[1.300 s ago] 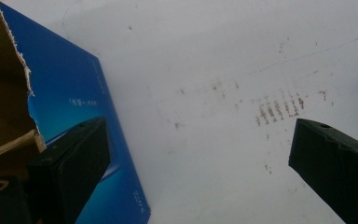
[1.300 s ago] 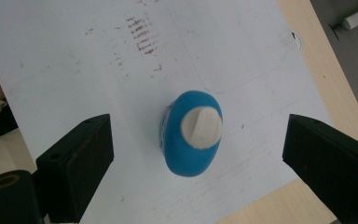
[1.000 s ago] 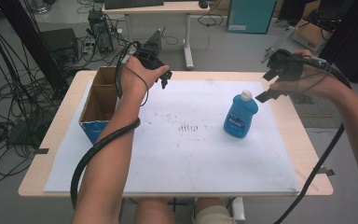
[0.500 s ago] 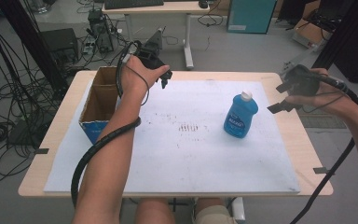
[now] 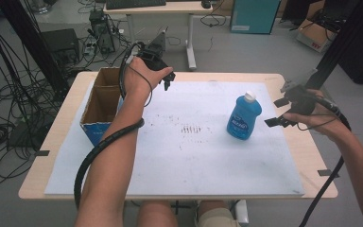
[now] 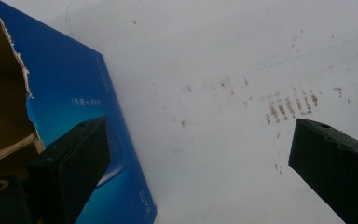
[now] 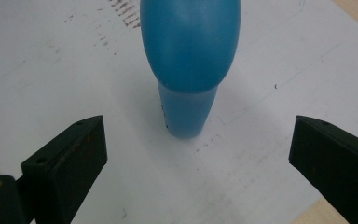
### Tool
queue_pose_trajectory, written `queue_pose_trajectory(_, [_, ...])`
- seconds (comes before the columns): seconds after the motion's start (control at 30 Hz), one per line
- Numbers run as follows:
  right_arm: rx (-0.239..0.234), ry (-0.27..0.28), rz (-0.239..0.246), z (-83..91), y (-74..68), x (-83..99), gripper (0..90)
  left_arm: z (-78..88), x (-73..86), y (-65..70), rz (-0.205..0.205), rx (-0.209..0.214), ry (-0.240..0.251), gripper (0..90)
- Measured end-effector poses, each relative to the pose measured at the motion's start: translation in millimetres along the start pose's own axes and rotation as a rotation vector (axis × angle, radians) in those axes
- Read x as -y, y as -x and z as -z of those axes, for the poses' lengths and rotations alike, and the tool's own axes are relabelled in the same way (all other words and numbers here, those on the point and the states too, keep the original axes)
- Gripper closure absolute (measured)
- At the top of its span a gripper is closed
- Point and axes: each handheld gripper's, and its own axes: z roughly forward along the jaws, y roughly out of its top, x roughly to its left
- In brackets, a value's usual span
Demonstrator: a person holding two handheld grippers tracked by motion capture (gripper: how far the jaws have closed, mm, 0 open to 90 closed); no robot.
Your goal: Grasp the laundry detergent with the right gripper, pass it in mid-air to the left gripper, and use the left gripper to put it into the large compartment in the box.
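Note:
A blue bottle with a white cap stands upright on the white sheet, right of centre. My right gripper is open just to the right of it, jaws pointing at the bottle, not touching. In the right gripper view the blue bottle stands a little ahead of the wide-open right gripper. My left gripper is held above the table's far left part, beside an open cardboard box. It is open, with the box's blue side and stained sheet below it.
The box has a brown inside and blue outer walls and sits at the sheet's left edge. Brown smudges mark the sheet's middle. Bare wooden table borders the sheet on the right. Cables, a desk and boxes are on the floor beyond.
My right gripper has come down and towards the person, ending low beside the bottle's right side. The left gripper and the bottle have stayed where they were.

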Motion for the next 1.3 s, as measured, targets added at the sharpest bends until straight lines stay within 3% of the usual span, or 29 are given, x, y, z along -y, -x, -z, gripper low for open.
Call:
queue_pose_trajectory(0.63, [-0.005, 0.153, -0.037, -50.7, -4.3, 22.8, 4.0, -6.0, -2.9, 0.7, -0.013, -0.009, -0.018, 6.0])
queue_pose_trajectory(1.2, [0.021, 0.277, -0.078, -80.4, -12.0, 34.0, 3.1, -9.7, -3.1, -1.8, -0.014, -0.013, -0.024, 6.0])
queue_pose_trajectory(1.3, [0.03, 0.279, -0.088, -83.2, -12.8, 34.5, 3.0, -10.3, -2.7, -1.0, -0.012, -0.014, -0.024, 6.0])
